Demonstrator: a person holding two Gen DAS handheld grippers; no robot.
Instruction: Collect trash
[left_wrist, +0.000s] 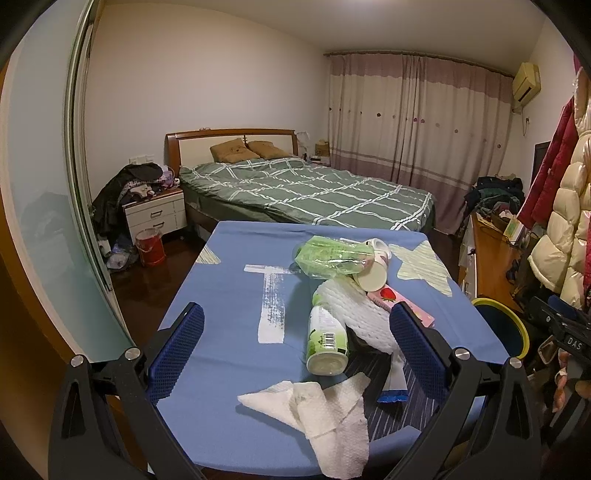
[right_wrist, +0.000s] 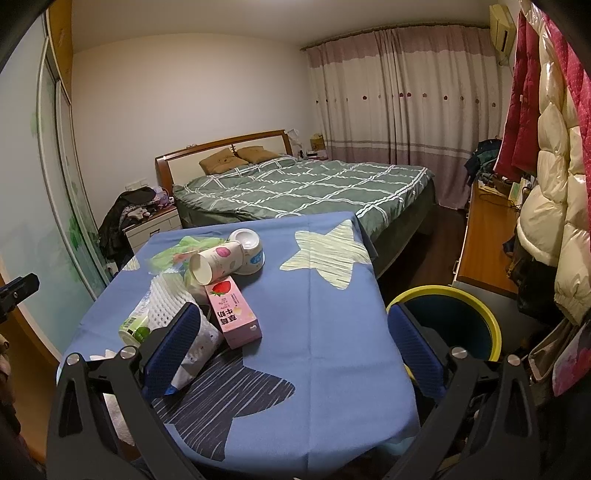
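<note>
Trash lies on the blue-clothed table (left_wrist: 229, 295): a green-labelled bottle (left_wrist: 327, 339) on its side, white foam netting (left_wrist: 358, 314), a crumpled paper towel (left_wrist: 325, 417), a green plastic bag (left_wrist: 332, 254), paper cups (left_wrist: 373, 273) and a pink strawberry milk carton (left_wrist: 402, 302). My left gripper (left_wrist: 295, 343) is open and empty above the bottle and towel. My right gripper (right_wrist: 291, 347) is open and empty over the cloth, right of the carton (right_wrist: 232, 314), cups (right_wrist: 225, 260) and netting (right_wrist: 166, 299). A yellow-rimmed bin (right_wrist: 450, 314) stands by the table's right edge.
A bed (left_wrist: 303, 188) with a green checked cover stands behind the table. A nightstand (left_wrist: 155, 214) piled with clothes and a red bucket (left_wrist: 149, 245) are at the left. A wooden desk (right_wrist: 484, 236) and hanging coats (right_wrist: 554, 184) are at the right.
</note>
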